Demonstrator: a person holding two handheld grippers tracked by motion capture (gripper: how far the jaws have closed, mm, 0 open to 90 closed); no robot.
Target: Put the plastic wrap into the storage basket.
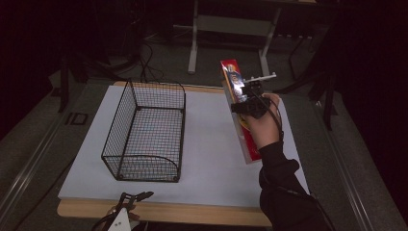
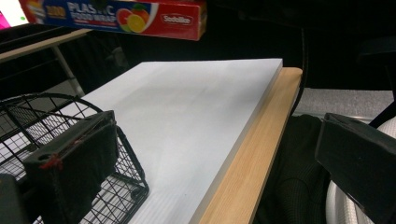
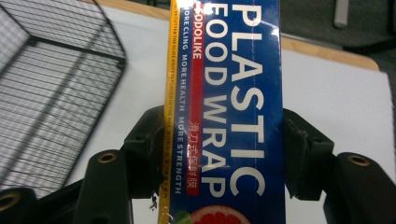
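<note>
A long red and blue plastic wrap box [image 1: 239, 108] hangs above the right part of the white board [image 1: 207, 144], tilted lengthwise away from me. My right gripper [image 1: 246, 103] is shut on its middle; in the right gripper view both jaws press the sides of the plastic wrap box [image 3: 229, 107]. A black wire basket [image 1: 146, 132] stands empty on the left half of the board, well apart from the box. My left gripper [image 1: 134, 198] sits low at the table's front edge, open, holding nothing. From the left gripper view, the plastic wrap box [image 2: 135, 16] floats at the top.
The white board rests on a wooden table [image 1: 192, 211] whose light edge runs along the front. Metal table legs [image 1: 192, 43] and cables stand on the dark floor behind. Bare board [image 1: 211, 134] lies between basket and box.
</note>
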